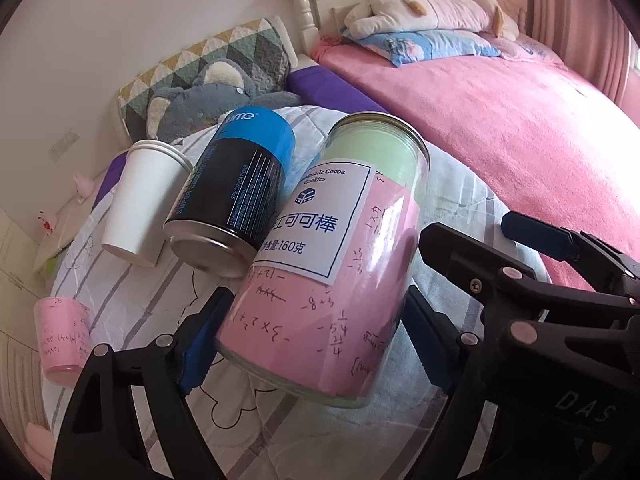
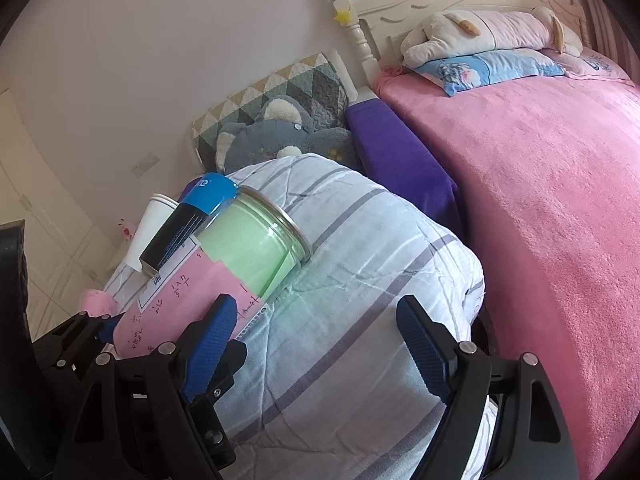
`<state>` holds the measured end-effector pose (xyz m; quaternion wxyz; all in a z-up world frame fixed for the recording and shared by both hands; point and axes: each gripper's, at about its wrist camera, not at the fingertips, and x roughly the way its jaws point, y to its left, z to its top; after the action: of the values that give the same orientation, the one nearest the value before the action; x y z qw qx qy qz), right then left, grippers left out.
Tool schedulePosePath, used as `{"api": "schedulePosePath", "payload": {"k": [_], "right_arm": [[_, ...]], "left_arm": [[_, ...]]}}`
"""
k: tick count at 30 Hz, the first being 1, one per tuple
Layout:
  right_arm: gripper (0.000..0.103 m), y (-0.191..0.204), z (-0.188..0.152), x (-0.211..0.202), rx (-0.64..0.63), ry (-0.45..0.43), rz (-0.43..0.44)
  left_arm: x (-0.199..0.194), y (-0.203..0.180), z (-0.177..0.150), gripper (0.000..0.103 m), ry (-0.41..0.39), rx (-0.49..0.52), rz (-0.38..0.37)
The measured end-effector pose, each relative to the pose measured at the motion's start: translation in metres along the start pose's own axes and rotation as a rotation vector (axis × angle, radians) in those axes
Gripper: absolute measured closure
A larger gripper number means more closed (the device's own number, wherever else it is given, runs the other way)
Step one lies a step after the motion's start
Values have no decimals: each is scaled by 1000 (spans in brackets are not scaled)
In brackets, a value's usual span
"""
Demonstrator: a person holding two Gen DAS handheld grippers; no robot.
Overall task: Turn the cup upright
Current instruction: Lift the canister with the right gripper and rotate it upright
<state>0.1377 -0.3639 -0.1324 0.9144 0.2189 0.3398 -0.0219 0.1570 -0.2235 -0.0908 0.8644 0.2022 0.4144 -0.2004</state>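
Note:
A large clear jar with pink paper and a white label lies tilted on the striped quilt. My left gripper is shut on the jar's lower body, blue pads on both sides. The jar also shows in the right wrist view, green end up. My right gripper is open and empty over the quilt, just right of the jar; it also shows at the right of the left wrist view. A white paper cup lies tilted behind, rim up. A small pink cup lies at left.
A blue and black can leans between the white cup and the jar. A grey plush toy and patterned pillow sit behind. A pink bed with pillows and a plush fills the right. A purple cushion borders the quilt.

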Motion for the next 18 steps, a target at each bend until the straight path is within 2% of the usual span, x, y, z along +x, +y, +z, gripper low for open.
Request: {"api": "schedulePosePath", "payload": {"k": [6,12,18], "right_arm": [[20,8,-3,-1,-15,11,9],[20,21,-13,-3,-41,39,9],[20,47,-31,-9,-84,77,27]], "left_arm": [[-9,9,-15,21,3,-27,-12],[-24,30,-45,21,17,-83,-22],[-42,63,-81,21,33,-154,16]]}}
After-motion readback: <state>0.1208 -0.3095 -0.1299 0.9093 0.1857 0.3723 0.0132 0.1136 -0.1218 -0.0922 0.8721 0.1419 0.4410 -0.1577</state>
